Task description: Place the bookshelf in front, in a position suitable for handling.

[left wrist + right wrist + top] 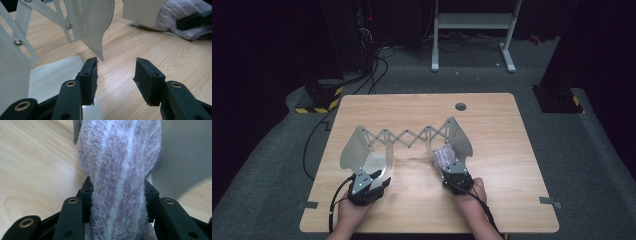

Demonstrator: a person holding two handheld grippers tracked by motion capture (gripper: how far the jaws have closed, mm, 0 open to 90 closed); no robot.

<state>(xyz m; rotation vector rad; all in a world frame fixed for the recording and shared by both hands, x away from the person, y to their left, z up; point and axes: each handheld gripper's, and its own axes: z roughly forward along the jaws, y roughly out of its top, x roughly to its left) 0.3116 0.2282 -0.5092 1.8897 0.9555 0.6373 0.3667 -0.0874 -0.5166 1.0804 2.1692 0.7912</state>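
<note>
Nearest us, left gripper (379,176) gapes, holding nothing, over the folding board (407,137)'s left panel. Right gripper (451,170) clamps a lavender towel (445,156) on the right panel. We judge the towel could slide off; the gaping gripper may snag the lattice.

A dim lab or recording studio: one wooden table (422,107) on grey carpet (592,165), black curtains behind, cables (374,70) trailing from equipment, hazard-striped stand bases (319,102) near the far corners.
</note>
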